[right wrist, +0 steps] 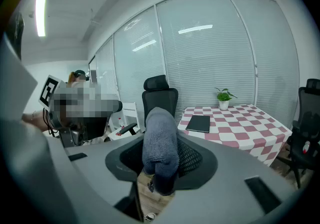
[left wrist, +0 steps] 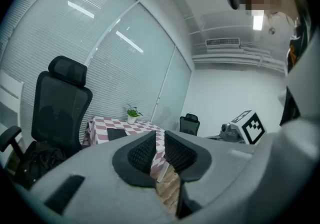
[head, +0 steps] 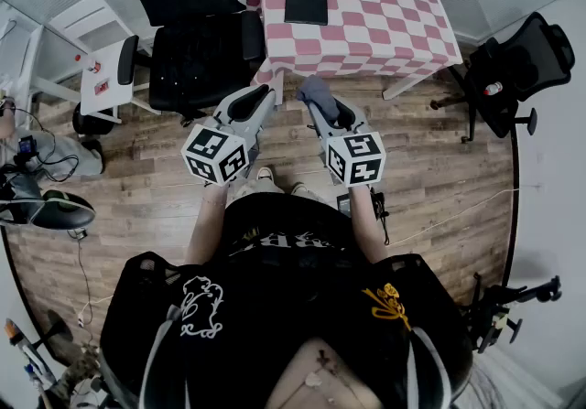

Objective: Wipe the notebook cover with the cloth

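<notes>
Right gripper (right wrist: 161,160), lower centre: jaws clamped on a grey cloth (right wrist: 160,140) that bulges up between them. Left gripper (left wrist: 160,144): jaws drawn almost together, a thin slit left, nothing between. Black notebook (head: 306,1) lies flat on the checkered table (head: 385,37), top centre of the head view.

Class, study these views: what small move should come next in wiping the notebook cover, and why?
Probably step forward and carry the right claw toward the table. That claw is clamped on the grey cloth, but the black notebook lies closed on the checked table, well ahead of both claws, so nothing can be wiped from here.
</notes>
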The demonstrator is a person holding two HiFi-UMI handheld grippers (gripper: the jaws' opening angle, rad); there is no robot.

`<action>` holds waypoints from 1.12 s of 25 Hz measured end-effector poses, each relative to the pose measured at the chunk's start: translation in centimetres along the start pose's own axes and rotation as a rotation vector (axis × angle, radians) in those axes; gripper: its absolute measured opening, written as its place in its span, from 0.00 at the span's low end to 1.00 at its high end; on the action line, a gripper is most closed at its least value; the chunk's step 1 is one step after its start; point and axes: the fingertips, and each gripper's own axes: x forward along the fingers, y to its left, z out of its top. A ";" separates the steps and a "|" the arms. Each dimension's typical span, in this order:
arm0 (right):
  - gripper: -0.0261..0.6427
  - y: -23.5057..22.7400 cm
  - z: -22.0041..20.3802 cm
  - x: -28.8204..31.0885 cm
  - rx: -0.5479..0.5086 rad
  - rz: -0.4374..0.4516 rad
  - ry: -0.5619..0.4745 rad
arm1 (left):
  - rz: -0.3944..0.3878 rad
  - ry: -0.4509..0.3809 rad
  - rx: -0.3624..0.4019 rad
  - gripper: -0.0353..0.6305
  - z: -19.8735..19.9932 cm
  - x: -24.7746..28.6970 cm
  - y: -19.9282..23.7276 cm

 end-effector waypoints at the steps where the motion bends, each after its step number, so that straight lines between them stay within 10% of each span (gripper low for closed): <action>1: 0.25 0.0 0.0 0.0 0.001 -0.001 0.000 | -0.001 0.000 0.001 0.15 0.0 0.0 0.0; 28: 0.25 1.4 1.4 4.6 0.049 -0.034 -0.018 | -0.083 0.049 0.039 0.15 0.1 0.2 3.9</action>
